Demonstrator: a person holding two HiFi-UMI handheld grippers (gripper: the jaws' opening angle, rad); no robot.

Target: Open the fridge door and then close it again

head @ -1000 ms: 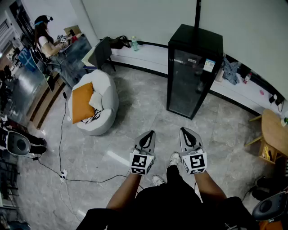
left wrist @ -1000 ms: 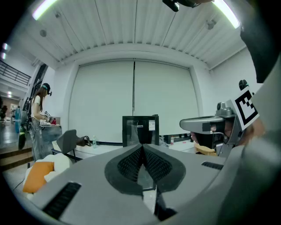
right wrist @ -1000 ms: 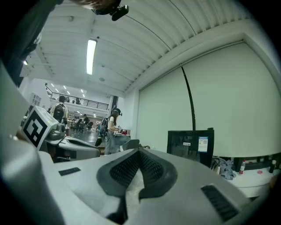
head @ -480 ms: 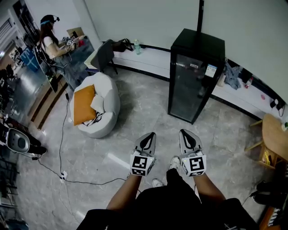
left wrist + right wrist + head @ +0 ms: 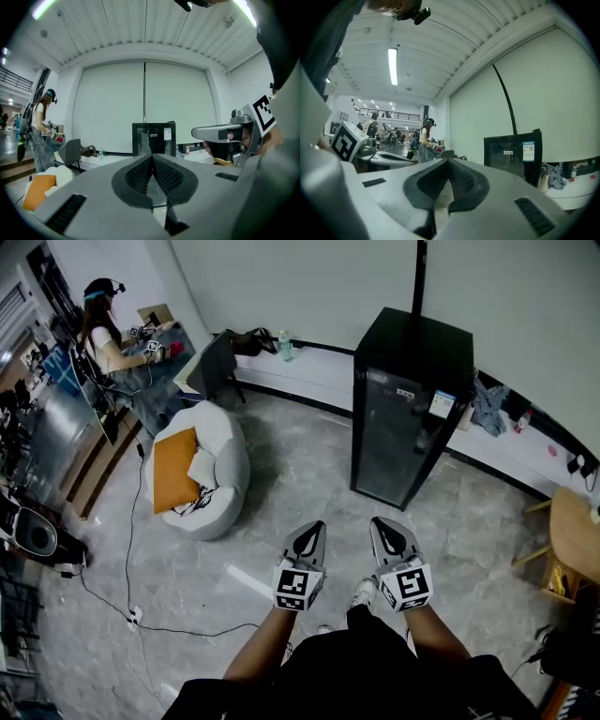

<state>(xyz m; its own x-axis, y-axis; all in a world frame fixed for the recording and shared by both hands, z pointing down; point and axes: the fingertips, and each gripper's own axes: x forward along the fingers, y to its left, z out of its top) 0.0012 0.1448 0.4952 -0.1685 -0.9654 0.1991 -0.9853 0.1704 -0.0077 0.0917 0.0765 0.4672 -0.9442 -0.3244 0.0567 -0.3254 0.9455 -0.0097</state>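
A tall black fridge (image 5: 408, 409) with a glass door stands shut against the far wall; it also shows ahead in the left gripper view as the fridge (image 5: 153, 138) and at the right in the right gripper view as the fridge (image 5: 513, 153). My left gripper (image 5: 310, 526) and right gripper (image 5: 386, 523) are held side by side in front of me, well short of the fridge, pointing toward it. Both have their jaws together with nothing between them. The left gripper (image 5: 152, 157) and right gripper (image 5: 449, 165) show closed tips in their own views.
A white round chair (image 5: 208, 468) with an orange cushion (image 5: 173, 467) sits left of the fridge. A cable (image 5: 131, 549) runs over the grey tile floor. A person (image 5: 108, 334) works at a desk far left. A wooden table (image 5: 574, 531) stands at right.
The view has shifted: the fridge and chair sit slightly farther right and lower in frame as I step toward them. Both grippers keep their side-by-side pose, still shut.
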